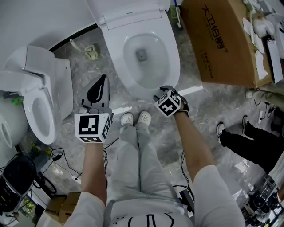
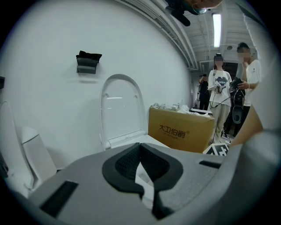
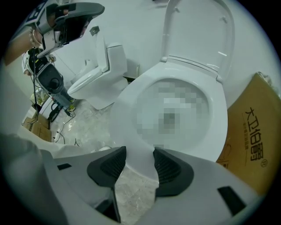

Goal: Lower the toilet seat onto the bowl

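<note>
Right gripper: jaws stand wide apart and point steeply down at the front edge of the toilet seat. The white rim fills the gap from pad to pad, but the jaws have no hold on it. Grey marbled floor shows just under the rim on the near side of the gap.

Head view: right gripper sits at the front right of the toilet seat. The ring lies flat on the bowl. Beyond the jaws, the lid stands raised against the wall; the same lid rises past the ring in the right gripper view.

Left gripper: jaws closed, pads meeting at the tips, nothing between them. It is held off the toilet, to the left of the bowl's front in the head view. Straight ahead of these jaws is the upright lid. To their right is a cardboard box, with people standing further back.

A second toilet stands well to the left of the left jaws. The cardboard box lies to the right of the right jaws, beside the bowl. The wearer's white shoes sit on the floor between the two grippers.
</note>
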`<state>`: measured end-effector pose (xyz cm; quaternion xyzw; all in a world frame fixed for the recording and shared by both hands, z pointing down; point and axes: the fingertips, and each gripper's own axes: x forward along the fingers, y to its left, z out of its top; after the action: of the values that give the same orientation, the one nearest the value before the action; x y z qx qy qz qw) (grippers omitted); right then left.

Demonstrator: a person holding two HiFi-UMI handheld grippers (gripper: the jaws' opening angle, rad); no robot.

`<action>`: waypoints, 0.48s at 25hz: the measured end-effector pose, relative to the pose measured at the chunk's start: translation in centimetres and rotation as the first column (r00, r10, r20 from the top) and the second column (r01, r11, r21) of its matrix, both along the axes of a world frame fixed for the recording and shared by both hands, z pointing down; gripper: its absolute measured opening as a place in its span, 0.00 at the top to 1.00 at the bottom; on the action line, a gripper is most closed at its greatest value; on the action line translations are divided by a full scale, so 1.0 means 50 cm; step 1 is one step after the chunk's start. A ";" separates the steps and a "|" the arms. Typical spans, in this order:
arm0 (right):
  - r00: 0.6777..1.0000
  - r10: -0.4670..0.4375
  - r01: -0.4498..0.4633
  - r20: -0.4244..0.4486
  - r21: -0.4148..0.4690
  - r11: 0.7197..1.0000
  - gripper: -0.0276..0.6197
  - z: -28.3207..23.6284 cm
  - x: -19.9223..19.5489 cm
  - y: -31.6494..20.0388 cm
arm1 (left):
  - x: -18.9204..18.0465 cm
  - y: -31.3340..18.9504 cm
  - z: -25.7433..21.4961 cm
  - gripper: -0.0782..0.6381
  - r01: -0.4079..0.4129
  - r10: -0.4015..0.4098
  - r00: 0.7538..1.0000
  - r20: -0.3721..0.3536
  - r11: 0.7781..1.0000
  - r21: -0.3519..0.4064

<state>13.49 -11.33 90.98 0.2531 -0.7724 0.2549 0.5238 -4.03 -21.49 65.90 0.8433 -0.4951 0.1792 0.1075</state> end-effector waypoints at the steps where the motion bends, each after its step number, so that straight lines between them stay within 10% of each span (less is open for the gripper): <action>1: 1.000 0.003 -0.003 -0.001 0.005 1.000 0.62 0.000 0.000 0.001 | 0.000 0.000 -0.001 0.88 0.000 0.000 1.000 -0.001 1.000 0.001; 12: 0.996 0.089 -0.088 -0.019 0.059 0.994 0.67 -0.053 0.003 -0.027 | -0.016 0.000 -0.046 0.88 -0.011 0.011 1.000 -0.009 1.000 0.026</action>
<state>13.66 -12.69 88.32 0.3049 -0.7616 0.2526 0.5130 -4.84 -21.50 63.60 0.8481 -0.4923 0.1693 0.0981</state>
